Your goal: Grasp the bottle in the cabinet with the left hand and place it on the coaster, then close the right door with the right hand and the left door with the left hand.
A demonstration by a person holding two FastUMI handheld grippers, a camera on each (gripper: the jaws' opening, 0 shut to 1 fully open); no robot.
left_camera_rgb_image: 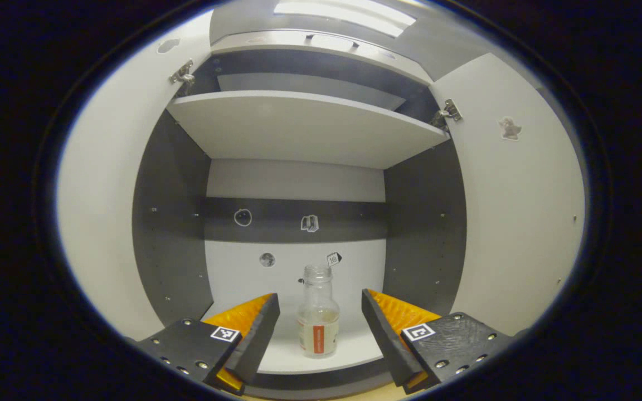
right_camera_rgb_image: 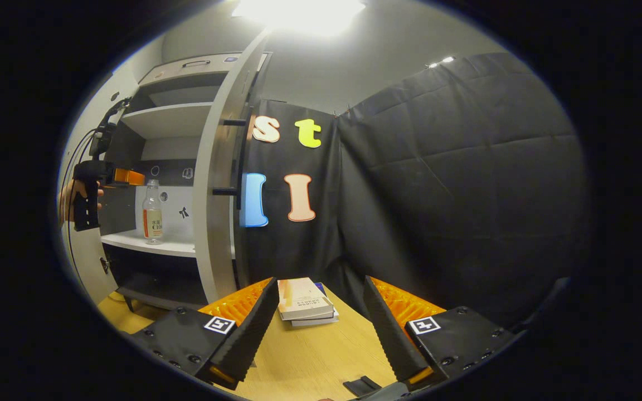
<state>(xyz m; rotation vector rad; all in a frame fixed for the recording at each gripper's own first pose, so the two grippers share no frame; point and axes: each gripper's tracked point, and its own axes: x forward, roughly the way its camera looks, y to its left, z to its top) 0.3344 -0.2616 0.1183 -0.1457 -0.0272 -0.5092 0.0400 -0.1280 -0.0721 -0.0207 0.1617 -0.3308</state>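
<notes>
Clear glass bottle with an orange-striped label [left_camera_rgb_image: 317, 312] stands upright on the lower white shelf [left_camera_rgb_image: 287, 356] of the open grey cabinet, uncapped. My left claw [left_camera_rgb_image: 319, 328] is spread wide, fingers either side of the bottle, not touching it. I judge it rigid, slick, breakable and nearly empty, so light; best taken around the labelled body. Both white doors [left_camera_rgb_image: 521, 211] hang open beside the bottle; nothing blocks withdrawal. Right claw [right_camera_rgb_image: 317, 326] is parted over the wooden worktop [right_camera_rgb_image: 310, 362], near stacked books [right_camera_rgb_image: 303, 301].

The cabinet [left_camera_rgb_image: 298, 184] interior was faced closely from the left gripper view; from the right gripper view it was seen obliquely, farther off.
</notes>
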